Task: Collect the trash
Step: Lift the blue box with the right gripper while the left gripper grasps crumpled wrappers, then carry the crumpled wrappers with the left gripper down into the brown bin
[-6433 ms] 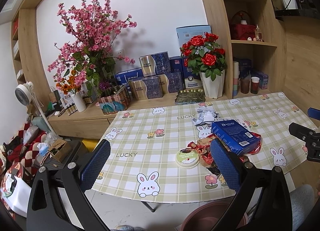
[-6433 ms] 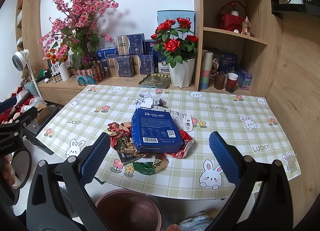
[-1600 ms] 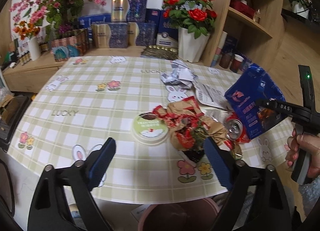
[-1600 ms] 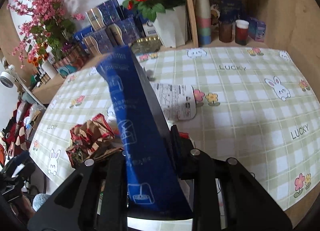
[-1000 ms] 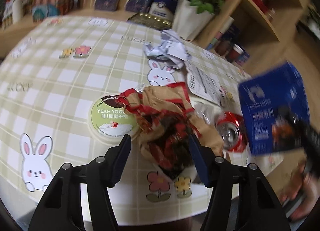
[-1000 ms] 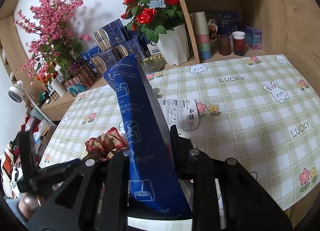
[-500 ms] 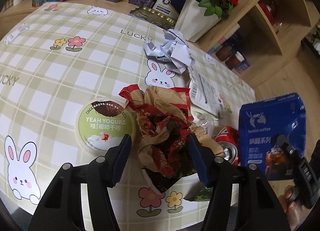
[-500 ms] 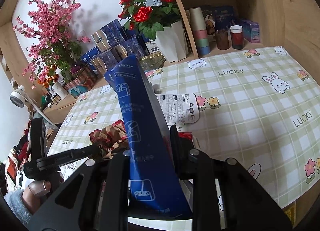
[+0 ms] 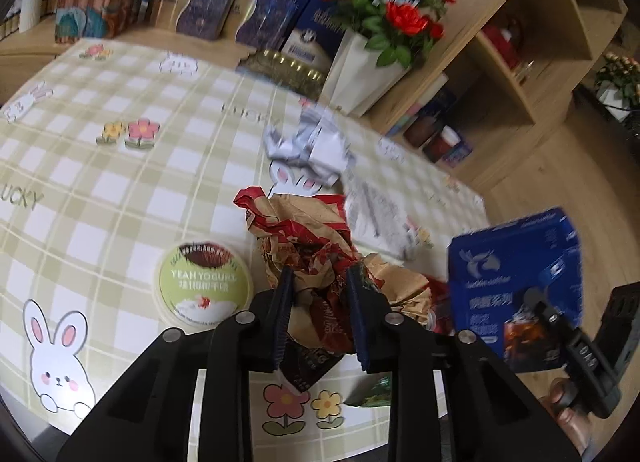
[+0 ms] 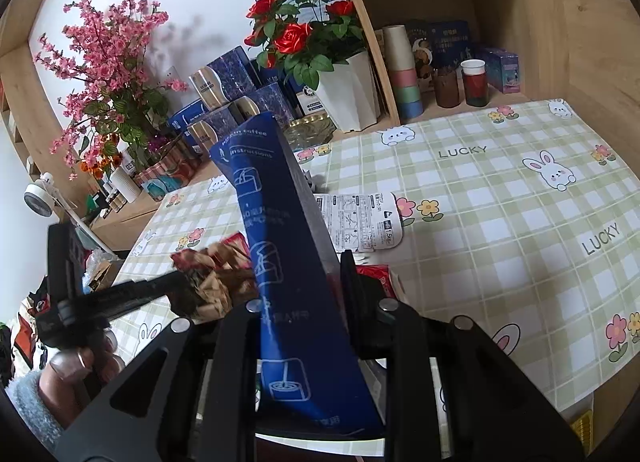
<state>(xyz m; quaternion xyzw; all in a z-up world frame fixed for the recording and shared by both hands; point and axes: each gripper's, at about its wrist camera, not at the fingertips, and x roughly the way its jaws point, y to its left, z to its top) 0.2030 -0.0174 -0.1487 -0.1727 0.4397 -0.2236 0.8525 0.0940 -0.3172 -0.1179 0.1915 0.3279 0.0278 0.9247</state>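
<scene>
The crumpled red and brown paper wrapper [image 9: 316,258] lies near the front edge of the worktop [image 9: 120,182] with the green checked cloth, just beside a round green yogurt lid [image 9: 204,288]. It looks very light and soft. It should squash when pinched, and loose flaps may slip out, so the thick middle of the bunch is the best place to grab.

The left gripper [image 9: 320,302] has just been closing. Its jaws are now narrow and pinch the middle of the wrapper.

The flat dark blue cardboard coffee box [image 10: 288,262] looks light and stiff, with smooth sides. It is up off the worktop. The right gripper [image 10: 298,298] is squeezed onto its thin sides.
</scene>
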